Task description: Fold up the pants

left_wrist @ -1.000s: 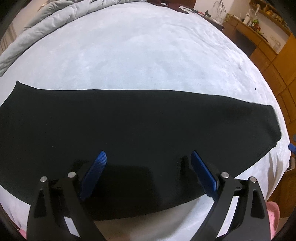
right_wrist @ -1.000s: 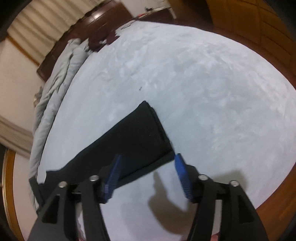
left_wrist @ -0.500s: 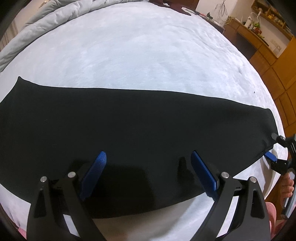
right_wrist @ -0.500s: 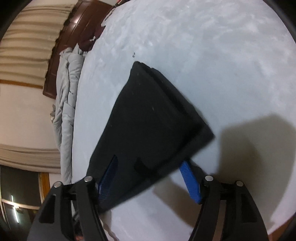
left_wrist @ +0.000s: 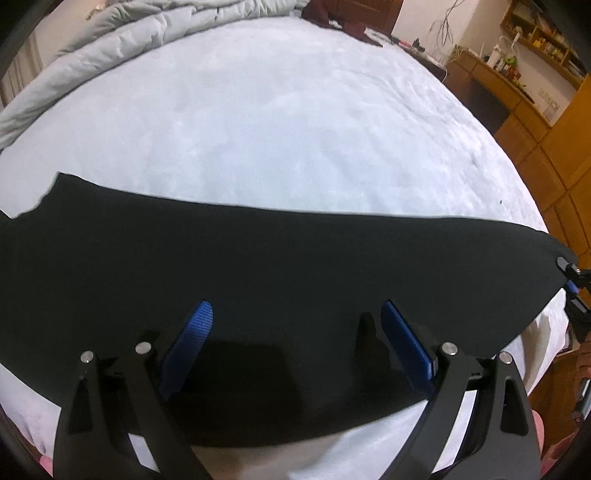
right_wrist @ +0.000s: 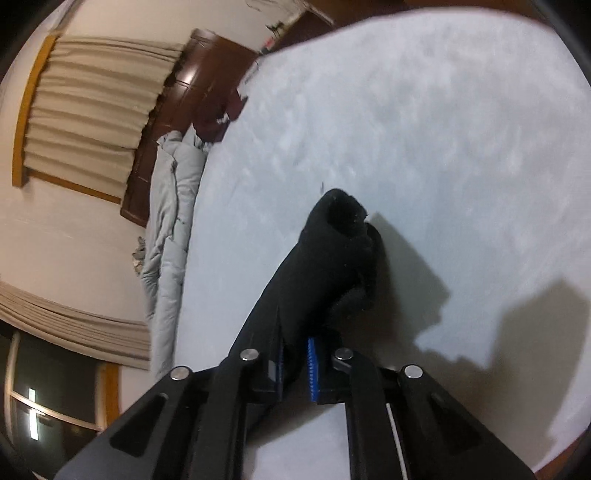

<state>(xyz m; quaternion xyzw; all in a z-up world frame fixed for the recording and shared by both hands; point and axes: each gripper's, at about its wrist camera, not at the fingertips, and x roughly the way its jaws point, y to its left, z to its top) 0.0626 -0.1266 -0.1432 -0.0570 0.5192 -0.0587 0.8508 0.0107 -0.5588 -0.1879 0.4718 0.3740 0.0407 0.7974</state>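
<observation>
The left gripper (left_wrist: 295,332) hovers wide apart over the black pants (left_wrist: 280,266). The right gripper (right_wrist: 295,363) pinches their bunched right end above the pale bedspread (right_wrist: 443,129); a grey duvet (left_wrist: 122,48) lies far left.

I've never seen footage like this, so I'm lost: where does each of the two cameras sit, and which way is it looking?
Left wrist view: sits on the left gripper, looking along its open fingers over the black pants spread on the bed; the right gripper's tip shows at the far right.
Right wrist view: sits on the right gripper, clamped on the pants' bunched end, facing the curtains.
Shared: pants, bed, grey duvet.
</observation>
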